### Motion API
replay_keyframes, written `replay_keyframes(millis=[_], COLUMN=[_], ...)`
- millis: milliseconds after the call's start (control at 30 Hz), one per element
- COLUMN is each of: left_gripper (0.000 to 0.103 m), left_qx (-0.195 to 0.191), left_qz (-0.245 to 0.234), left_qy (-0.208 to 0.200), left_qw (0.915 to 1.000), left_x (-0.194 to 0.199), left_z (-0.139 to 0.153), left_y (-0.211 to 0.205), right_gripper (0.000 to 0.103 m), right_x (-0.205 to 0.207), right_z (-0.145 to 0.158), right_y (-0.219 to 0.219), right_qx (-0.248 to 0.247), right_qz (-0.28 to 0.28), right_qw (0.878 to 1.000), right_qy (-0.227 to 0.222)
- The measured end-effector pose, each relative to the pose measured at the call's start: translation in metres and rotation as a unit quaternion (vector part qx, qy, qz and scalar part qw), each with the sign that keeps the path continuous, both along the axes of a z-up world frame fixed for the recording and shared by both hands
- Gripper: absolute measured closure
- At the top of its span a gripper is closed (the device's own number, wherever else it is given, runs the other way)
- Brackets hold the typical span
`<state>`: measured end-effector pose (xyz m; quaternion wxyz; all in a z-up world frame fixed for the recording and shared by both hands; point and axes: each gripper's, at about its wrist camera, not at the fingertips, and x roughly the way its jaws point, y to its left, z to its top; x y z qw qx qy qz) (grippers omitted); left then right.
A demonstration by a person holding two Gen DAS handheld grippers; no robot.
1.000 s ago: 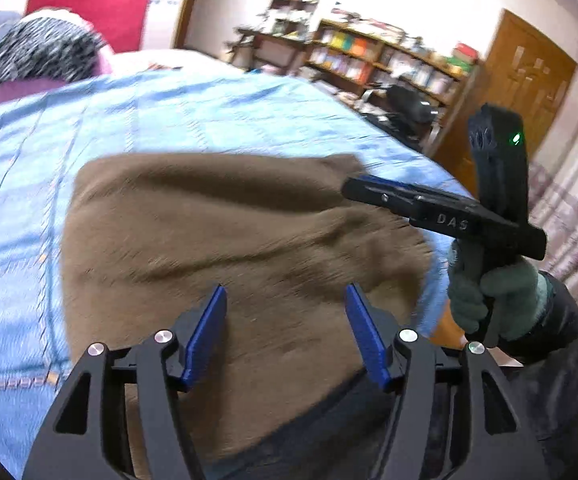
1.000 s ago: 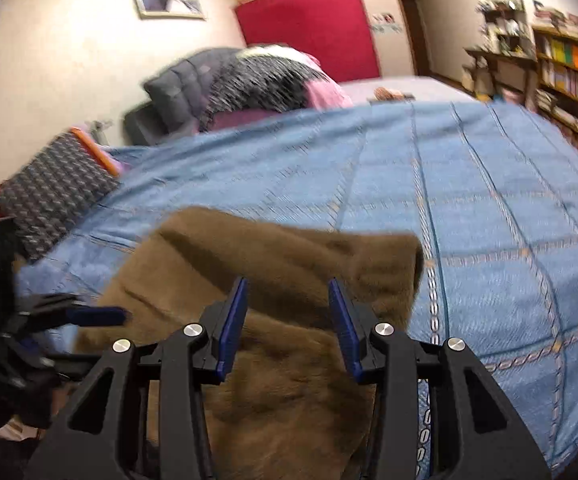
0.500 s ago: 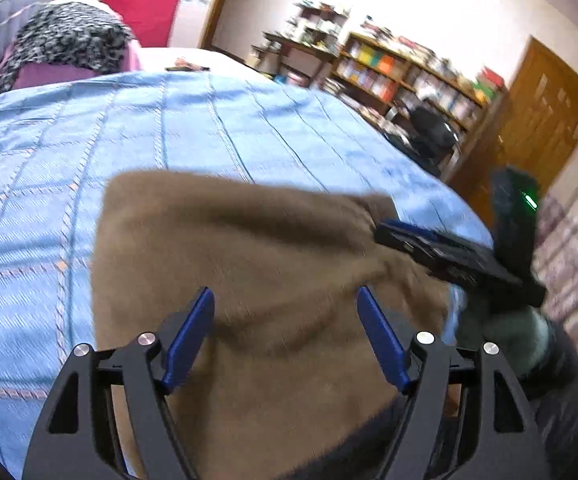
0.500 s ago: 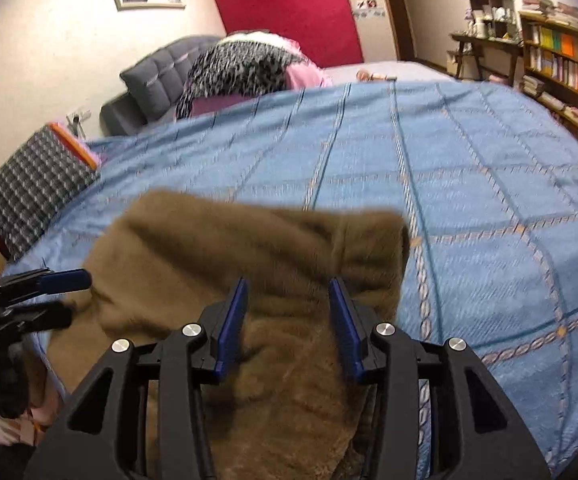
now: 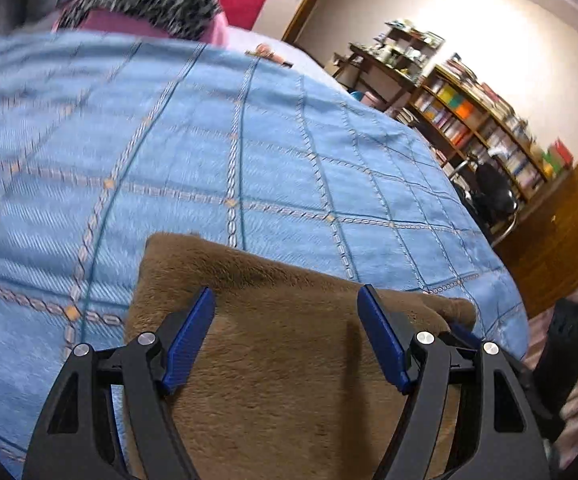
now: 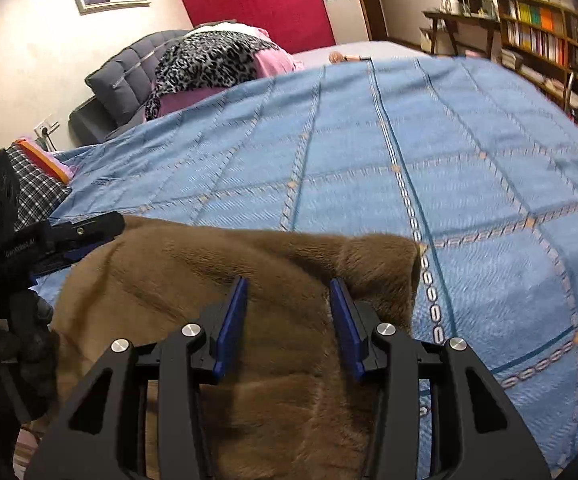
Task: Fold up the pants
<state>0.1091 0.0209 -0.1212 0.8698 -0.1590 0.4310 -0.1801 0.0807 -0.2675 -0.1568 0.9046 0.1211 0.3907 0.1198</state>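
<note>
brown pants (image 5: 289, 360) cut off below, bookshelf (image 5: 485, 128) titles unreadable

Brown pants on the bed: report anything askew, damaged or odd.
The brown pants lie at the near edge of the blue bedspread, and their lower part hangs off it. The far edge is rumpled, and the corner by the right gripper bunches up. No damage shows.

Blue checked bed (image 6: 369, 152) — brown pants (image 6: 249, 280) at its near edge

Pants (image 6: 249, 280) on bedspread (image 6: 409, 140) near edge; pillows (image 6: 209, 60) behind.
</note>
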Motion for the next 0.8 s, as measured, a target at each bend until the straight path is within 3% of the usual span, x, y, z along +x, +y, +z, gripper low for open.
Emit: replay_keyframes(millis=[133, 267, 500, 600, 800], left_gripper=[0.029, 0.029, 0.027, 0.027, 0.027], left_qx=[-0.025, -0.038, -0.049, -0.040, 0.004], left_qz=[0.013, 0.017, 0.040, 0.039, 0.038], left_qy=[-0.002, 0.002, -0.011, -0.019, -0.034], left_qw=[0.9996, 0.9991, 0.9979, 0.9983, 0.9987], left_x=[0.004, 0.007, -0.014, -0.028, -0.065], left_z=[-0.016, -0.019, 0.009, 0.019, 0.026], left_y=[0.008, 0.012, 0.022, 0.028, 0.039], right_gripper=[0.059, 0.058, 0.056, 0.053, 0.052], right_x=[0.000, 0.004, 0.004, -0.004, -0.037], right_z=[-0.011, -0.018, -0.011, 0.001, 0.024], right_y=[0.002, -0.006, -0.014, -0.018, -0.016], right_qx=[-0.011, 0.016, 0.047, 0.065, 0.026], right_qz=[0.009, 0.010, 0.011, 0.014, 0.013], right_qw=[0.999, 1.000, 0.999, 0.998, 0.998], right_qy=[-0.030, -0.023, -0.004, -0.013, -0.050])
